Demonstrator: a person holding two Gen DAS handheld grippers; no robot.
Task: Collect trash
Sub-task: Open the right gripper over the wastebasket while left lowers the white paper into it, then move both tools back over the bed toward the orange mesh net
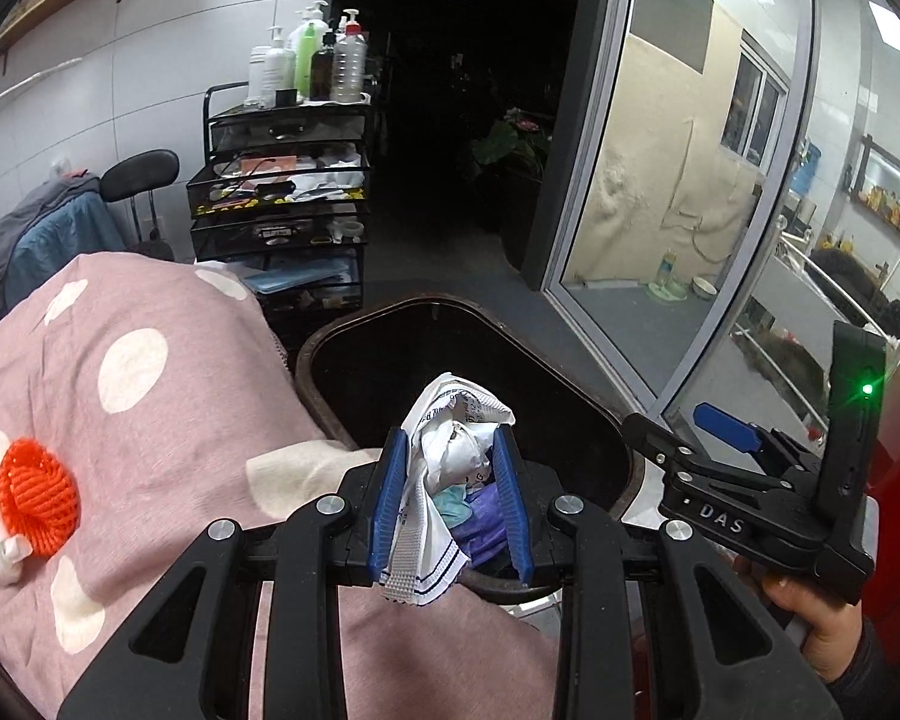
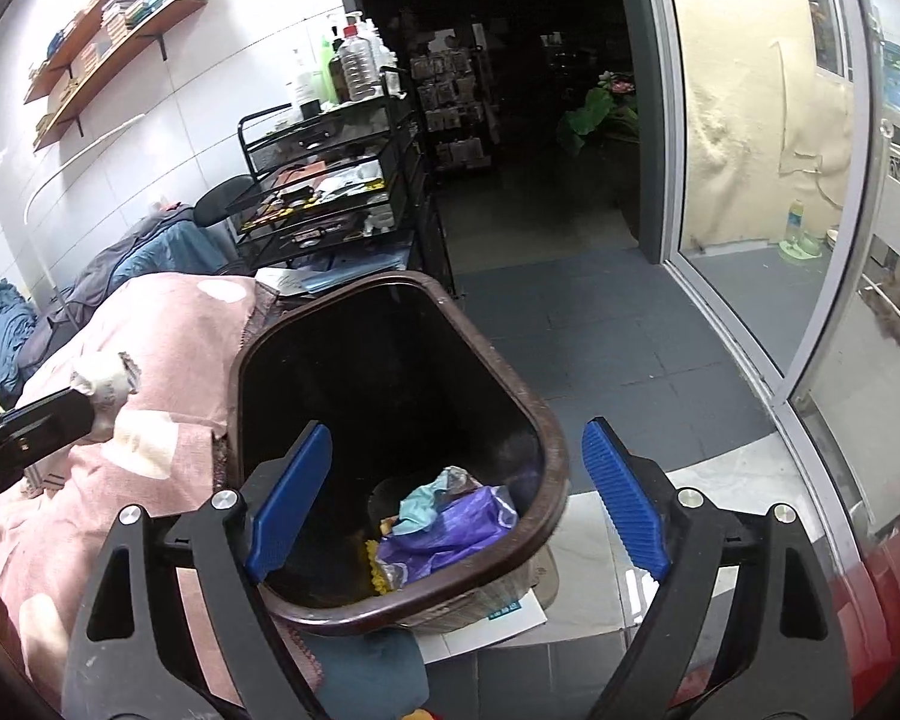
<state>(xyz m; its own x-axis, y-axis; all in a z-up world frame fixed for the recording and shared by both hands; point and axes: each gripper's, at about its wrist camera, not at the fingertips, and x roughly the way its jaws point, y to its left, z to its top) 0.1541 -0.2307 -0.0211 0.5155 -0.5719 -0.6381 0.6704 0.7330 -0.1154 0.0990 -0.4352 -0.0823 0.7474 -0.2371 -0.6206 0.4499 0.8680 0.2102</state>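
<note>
The left gripper was clamped on a crumpled white wrapper, which it held above the near rim of the dark brown bin. The right gripper hung over the same bin with its blue pads well apart and nothing between them. No earlier view is given, so only that wide stance can be told.

Inside the bin, against its near wall, lay a purple bag, a pale teal scrap and something yellow.

The bin's left rim touched the pink bedspread with white dots, leaving no gap on that side. Its right rim faced bare grey floor that ran to the sliding glass door and into a dark doorway behind.

An orange knitted piece lay on the bedspread near its left edge, well apart from the bin. Behind the bin stood a black mesh cart with bottles on top, just beside the bed's far corner.
</note>
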